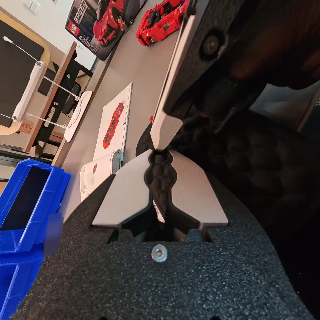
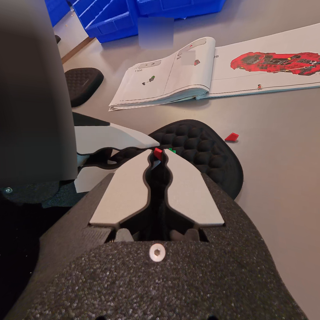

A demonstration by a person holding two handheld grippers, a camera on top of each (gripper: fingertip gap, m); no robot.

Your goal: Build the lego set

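My right gripper (image 2: 158, 153) has its jaws nearly together, pinching a small red lego piece (image 2: 158, 152) at the tips, over the black pad (image 2: 199, 145). My left gripper (image 1: 161, 152) has its jaws close together; whether they grip anything I cannot tell. The two grippers' tips meet. Step looks like small-part handling; next I'd judge seating it on the red car (image 1: 159, 22) far back on the surface (image 2: 259, 173). Another red piece (image 2: 232, 137) lies beside the pad, the manual (image 2: 173, 78) beyond.
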